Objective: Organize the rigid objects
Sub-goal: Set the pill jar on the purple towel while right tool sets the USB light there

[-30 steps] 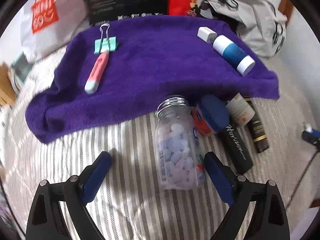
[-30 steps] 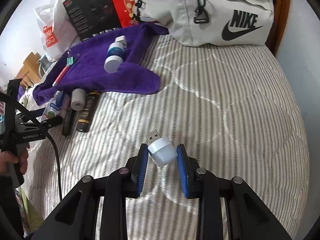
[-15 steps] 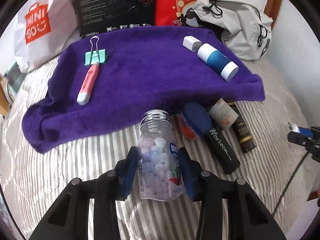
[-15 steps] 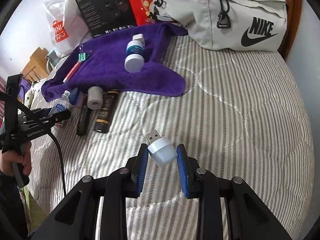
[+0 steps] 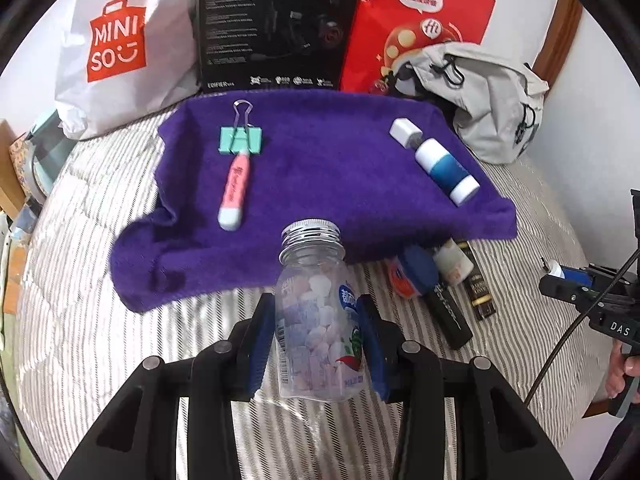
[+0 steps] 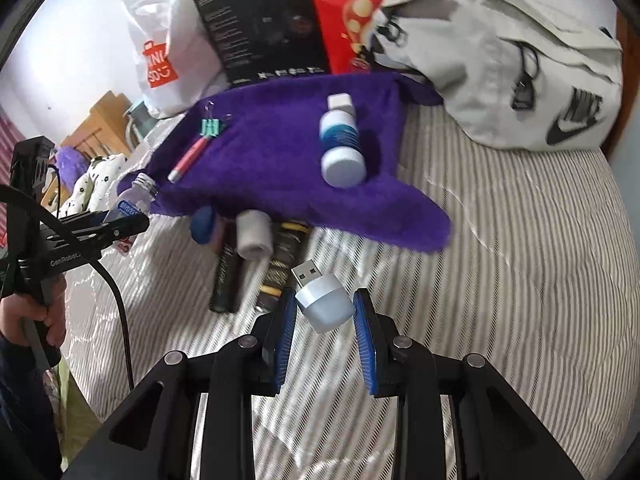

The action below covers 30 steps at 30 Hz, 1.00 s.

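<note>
My left gripper (image 5: 318,326) is shut on a clear candy jar (image 5: 316,312) with a silver screw lid, lifted off the striped bedcover just short of the purple towel (image 5: 320,168). On the towel lie a green binder clip (image 5: 240,140), a pink pen (image 5: 235,186), a small white cube (image 5: 404,131) and a blue-and-white bottle (image 5: 446,170). My right gripper (image 6: 325,312) is shut on a white USB plug light (image 6: 322,300), held above the bedcover in front of the towel (image 6: 280,160). The jar (image 6: 134,198) shows at the left in the right wrist view.
Beside the towel's near edge lie a blue-capped tub (image 5: 414,276), a white roll (image 5: 454,266) and two dark tubes (image 5: 448,316). A grey backpack (image 6: 500,68), a red bag (image 5: 416,28), a black box (image 5: 280,20) and a white shopping bag (image 5: 120,44) line the back.
My left gripper closed on the candy jar and lifted it toward the towel. My right gripper, still holding the USB light, moved closer to the towel and the tubes.
</note>
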Available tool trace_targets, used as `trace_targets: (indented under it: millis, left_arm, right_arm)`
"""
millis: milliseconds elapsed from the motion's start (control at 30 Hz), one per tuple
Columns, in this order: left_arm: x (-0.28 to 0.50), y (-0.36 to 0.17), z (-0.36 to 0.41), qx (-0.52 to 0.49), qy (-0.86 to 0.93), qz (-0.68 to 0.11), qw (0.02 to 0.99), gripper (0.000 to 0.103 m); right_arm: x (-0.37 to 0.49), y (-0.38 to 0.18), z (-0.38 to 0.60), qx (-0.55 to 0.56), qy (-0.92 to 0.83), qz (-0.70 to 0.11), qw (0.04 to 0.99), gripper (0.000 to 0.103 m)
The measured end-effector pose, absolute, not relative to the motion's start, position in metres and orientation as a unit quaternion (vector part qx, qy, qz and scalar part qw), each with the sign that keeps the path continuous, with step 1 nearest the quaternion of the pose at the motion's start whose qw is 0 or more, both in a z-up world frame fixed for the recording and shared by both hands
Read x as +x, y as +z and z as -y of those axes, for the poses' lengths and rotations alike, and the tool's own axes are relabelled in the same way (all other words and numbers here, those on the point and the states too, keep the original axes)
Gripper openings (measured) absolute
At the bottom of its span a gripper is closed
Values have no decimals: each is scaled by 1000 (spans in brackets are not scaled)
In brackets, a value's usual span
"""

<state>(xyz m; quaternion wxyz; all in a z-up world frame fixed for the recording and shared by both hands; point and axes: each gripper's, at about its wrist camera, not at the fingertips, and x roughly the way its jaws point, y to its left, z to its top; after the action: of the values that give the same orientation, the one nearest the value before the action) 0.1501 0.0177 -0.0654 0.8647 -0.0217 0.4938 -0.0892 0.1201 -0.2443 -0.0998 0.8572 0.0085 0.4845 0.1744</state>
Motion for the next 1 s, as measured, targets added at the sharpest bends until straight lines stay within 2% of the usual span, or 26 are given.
trace_targets:
  millis: [600,1000]
  left_arm:
    - [206,-48,-34,-31,-95,-480,872,39]
    - [253,-72,-26,-36,-101,-499,860,39]
  right_arm:
    - [184,-81,199,12,220,-462,859,29]
    - [223,-99,182,16,231,-474,849,29]
